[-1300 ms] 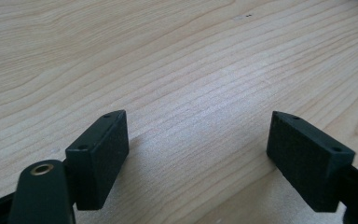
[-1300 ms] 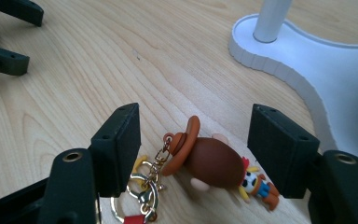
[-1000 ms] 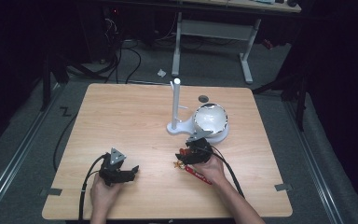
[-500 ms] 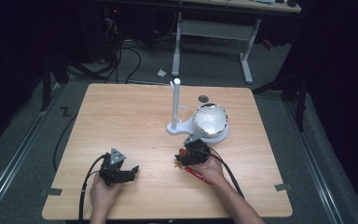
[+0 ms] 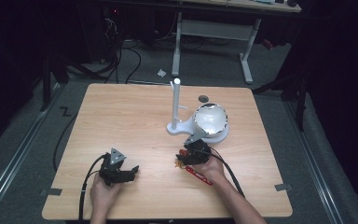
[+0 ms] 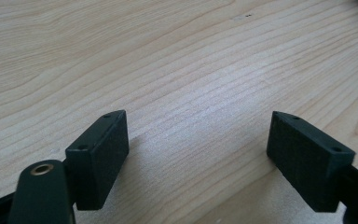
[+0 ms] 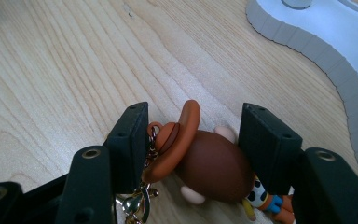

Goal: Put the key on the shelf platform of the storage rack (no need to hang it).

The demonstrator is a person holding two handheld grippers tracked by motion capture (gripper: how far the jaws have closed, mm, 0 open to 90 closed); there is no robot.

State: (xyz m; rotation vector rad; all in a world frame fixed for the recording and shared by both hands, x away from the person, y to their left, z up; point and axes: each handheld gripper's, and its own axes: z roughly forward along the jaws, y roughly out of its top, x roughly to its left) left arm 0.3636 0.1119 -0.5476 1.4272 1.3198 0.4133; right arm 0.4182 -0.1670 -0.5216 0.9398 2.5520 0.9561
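A small cowboy figure keychain (image 7: 209, 163) with a brown head and an orange hat lies on the wooden table (image 5: 121, 121). My right gripper (image 7: 193, 140) is shut on it, one jaw against the hat brim and the other against the head. A metal clasp (image 7: 137, 200) hangs at the hat. In the high view the right gripper (image 5: 185, 160) is at the table's front middle, with a red strap (image 5: 200, 176) trailing from the figure (image 5: 181, 162). My left gripper (image 5: 131, 171) rests at the front left, open (image 6: 196, 154) over bare wood.
A white stand base (image 5: 179, 127) with an upright pole (image 5: 175, 102) is just beyond the right gripper, and its edge (image 7: 317, 28) lies close ahead. A shiny round bowl (image 5: 210, 119) sits on the base. A small dark disc (image 5: 203, 98) lies farther back.
The right gripper has shifted slightly toward the table's front edge, over the figure. The left gripper has not moved.
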